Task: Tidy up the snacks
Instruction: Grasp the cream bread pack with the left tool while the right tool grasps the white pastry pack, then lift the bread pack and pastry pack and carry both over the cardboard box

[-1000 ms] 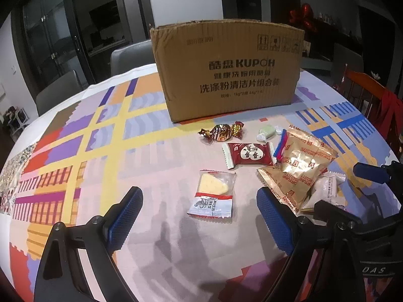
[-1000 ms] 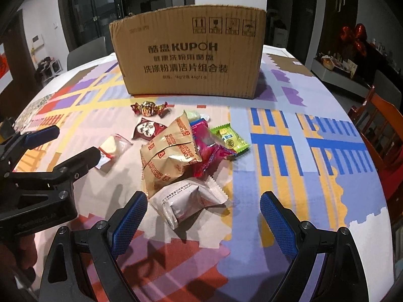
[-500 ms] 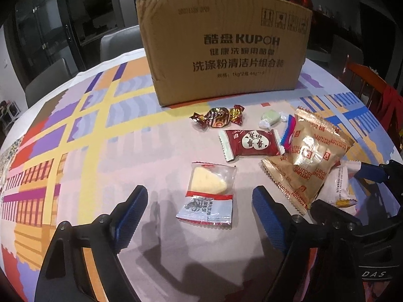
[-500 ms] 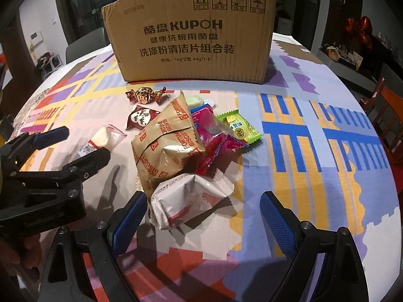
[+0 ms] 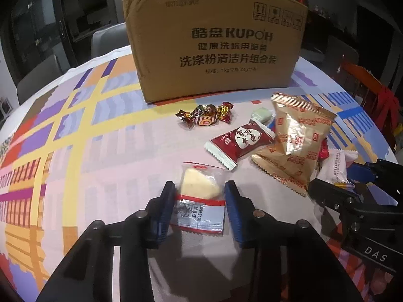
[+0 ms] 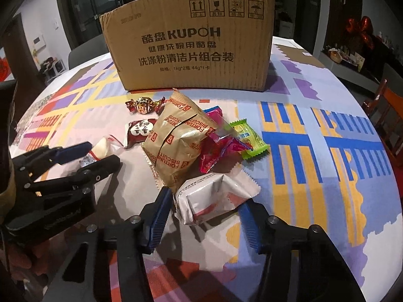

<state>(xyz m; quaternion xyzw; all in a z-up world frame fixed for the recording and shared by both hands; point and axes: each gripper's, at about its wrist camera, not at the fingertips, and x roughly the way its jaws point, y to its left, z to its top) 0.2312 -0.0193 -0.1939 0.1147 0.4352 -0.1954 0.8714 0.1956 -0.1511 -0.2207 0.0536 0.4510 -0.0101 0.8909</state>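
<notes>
My left gripper (image 5: 199, 201) has closed around a clear packet with a pale yellow wedge (image 5: 199, 196) lying on the table; both pads touch its sides. My right gripper (image 6: 205, 205) has closed around a white and silver packet (image 6: 214, 198) on the table. Behind stands a tall cardboard box (image 5: 214, 42), also in the right wrist view (image 6: 191, 50). Loose snacks lie between: a gold biscuit bag (image 6: 176, 141), a dark red packet (image 5: 239, 141), a foil candy (image 5: 205, 117), a pink packet (image 6: 221, 148) and a green packet (image 6: 248, 136).
The round table has a colourful patterned cloth (image 5: 75, 130). Grey chairs (image 5: 108, 40) stand behind it on the left. A wooden chair (image 6: 385, 115) stands off the right edge. The left gripper shows in the right wrist view (image 6: 83, 158).
Both grippers moved forward and down to the table and narrowed from wide open, the left around the yellow wedge packet, the right around the white packet.
</notes>
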